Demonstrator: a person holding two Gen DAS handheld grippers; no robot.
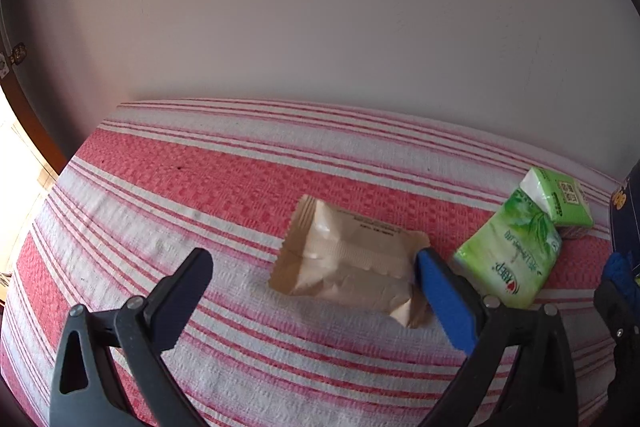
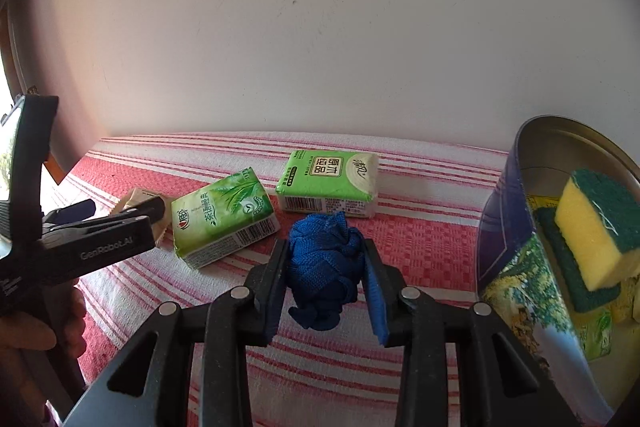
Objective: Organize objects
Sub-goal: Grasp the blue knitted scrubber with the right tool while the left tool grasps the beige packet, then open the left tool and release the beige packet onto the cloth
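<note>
A tan snack packet (image 1: pixel 352 263) lies on the red-and-white striped cloth (image 1: pixel 200 187). My left gripper (image 1: pixel 314 257) is open, with the packet between its fingertips, and it also shows in the right wrist view (image 2: pixel 120 215). My right gripper (image 2: pixel 325 247) is shut on a crumpled blue cloth (image 2: pixel 324 267), held above the striped cloth, left of the tin. Two green tissue packs (image 2: pixel 224 223) (image 2: pixel 328 183) lie beyond it; they also show in the left wrist view (image 1: pixel 516 255).
An open round tin (image 2: pixel 504 227) stands at the right, holding yellow-and-green sponges (image 2: pixel 600 227). A white wall (image 2: pixel 320 27) runs behind the table. A brown door frame (image 1: pixel 36 123) is at the far left.
</note>
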